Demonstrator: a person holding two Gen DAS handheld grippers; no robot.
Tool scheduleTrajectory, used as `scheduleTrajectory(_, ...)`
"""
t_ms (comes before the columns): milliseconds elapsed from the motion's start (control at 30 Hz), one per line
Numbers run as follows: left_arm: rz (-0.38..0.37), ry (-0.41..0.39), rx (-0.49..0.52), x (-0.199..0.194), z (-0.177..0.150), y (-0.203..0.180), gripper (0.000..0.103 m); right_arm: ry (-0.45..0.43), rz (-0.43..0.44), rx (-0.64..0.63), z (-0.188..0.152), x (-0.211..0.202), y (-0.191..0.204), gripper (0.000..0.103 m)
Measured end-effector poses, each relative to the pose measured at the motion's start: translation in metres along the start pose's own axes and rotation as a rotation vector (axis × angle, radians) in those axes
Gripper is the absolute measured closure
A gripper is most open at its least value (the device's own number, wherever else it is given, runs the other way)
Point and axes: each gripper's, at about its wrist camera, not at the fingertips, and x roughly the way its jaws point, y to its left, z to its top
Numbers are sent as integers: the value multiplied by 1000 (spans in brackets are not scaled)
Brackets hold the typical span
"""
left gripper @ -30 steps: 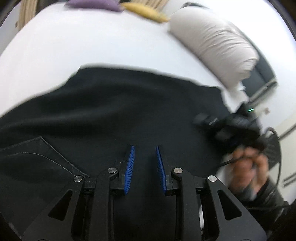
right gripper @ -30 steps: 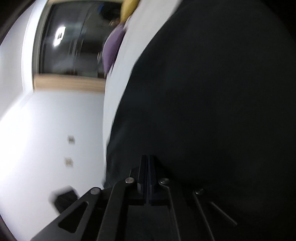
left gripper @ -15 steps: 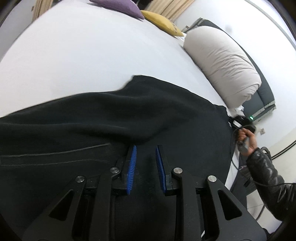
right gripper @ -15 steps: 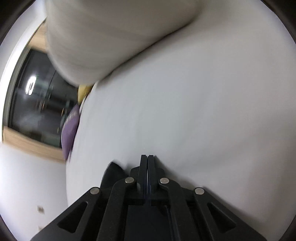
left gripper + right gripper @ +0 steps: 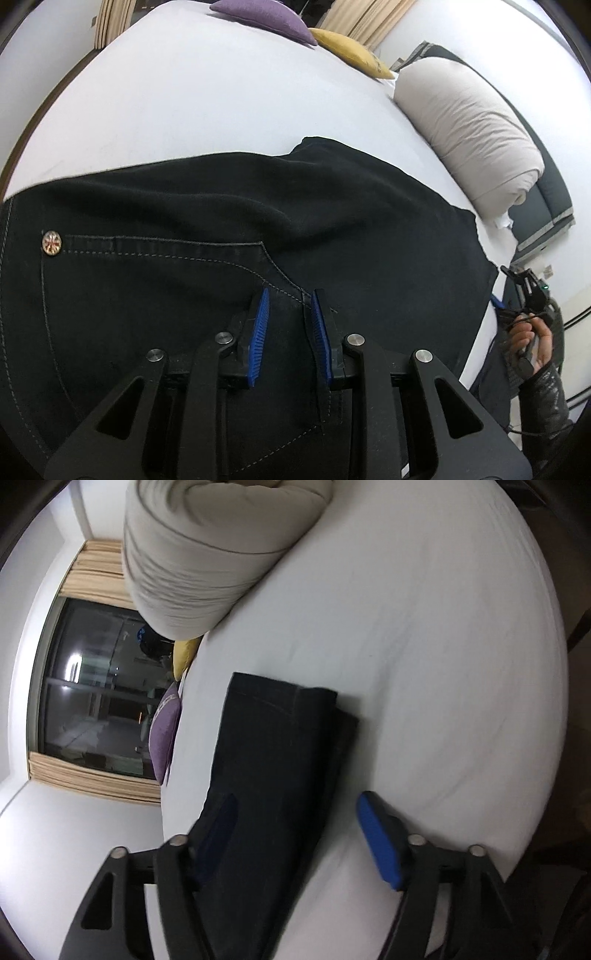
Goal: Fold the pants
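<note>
Pants (image 5: 236,280), black denim, lie across the white bed (image 5: 207,110), waist and pocket under the left gripper (image 5: 288,314), legs running far to the hems. That gripper's blue pads (image 5: 258,332) stand narrow over a pocket seam, a slim gap between them; whether they pinch cloth I cannot tell. The right gripper (image 5: 295,834) has just been opening: its jaws stand wide, nothing clamped, straddling the leg near the stacked hems (image 5: 291,701). Risk, as I judge it: the upper leg sits slightly offset, so grabbing one layer only would skew the fold. No containers show; only a rolled duvet (image 5: 472,122) and two cushions (image 5: 295,22) at the far edge.
</note>
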Motion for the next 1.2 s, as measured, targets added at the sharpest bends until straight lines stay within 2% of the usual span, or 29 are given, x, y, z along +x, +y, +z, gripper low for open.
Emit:
scheduleTrajectory(167,32,5,24,3,-6,6,80,46,45,5,4,14,15,33)
scheduleTrajectory(267,27,6,20,8,-8,5,80,32,69,41,16,25,11,45)
scheduleTrajectory(367,13,8,7,12,-8,5,80,17,106,90,27,40,9,69)
scheduleTrajectory(400,10,7,5,11,-8,5,80,29,101,100,28,44,5,88)
scheduleTrajectory(433,8,6,3,11,-7,6,80,41,87,115,30,48,1,97)
scheduleTrajectory(500,2,5,-1,8,-7,11,80,46,111,139,31,51,-6,100)
scheduleTrajectory(567,-4,5,-6,7,-7,14,80,24,124,130,28,46,-5,98)
scheduleTrajectory(667,-15,4,-15,6,-7,19,80,-7,68,73,22,39,12,98)
scheduleTrajectory(733,-18,1,-18,5,-7,20,80,-31,41,-26,13,31,40,98)
scheduleTrajectory(867,-29,-3,-33,5,-7,24,80,-21,-51,-453,-46,25,138,98)
scheduleTrajectory(900,-35,-6,-41,4,-7,26,80,8,-75,-631,-83,29,171,98)
scheduleTrajectory(967,-48,-16,-68,0,-7,29,80,46,-102,-865,-144,37,204,98)
scheduleTrajectory(1067,-89,-27,-139,-8,-8,35,78,141,-155,-1187,-247,66,218,97)
scheduleTrajectory(1100,-119,-27,-165,-11,-9,36,71,169,-189,-1262,-274,80,213,96)
scheduleTrajectory(1133,-143,-29,-184,-13,-9,37,54,201,-236,-1309,-293,96,204,95)
scheduleTrajectory(1167,-175,-39,-202,-17,-9,36,46,201,-303,-1352,-309,109,194,94)
scheduleTrajectory(1200,-197,-49,-213,-21,-9,34,31,165,-318,-1379,-315,113,191,94)
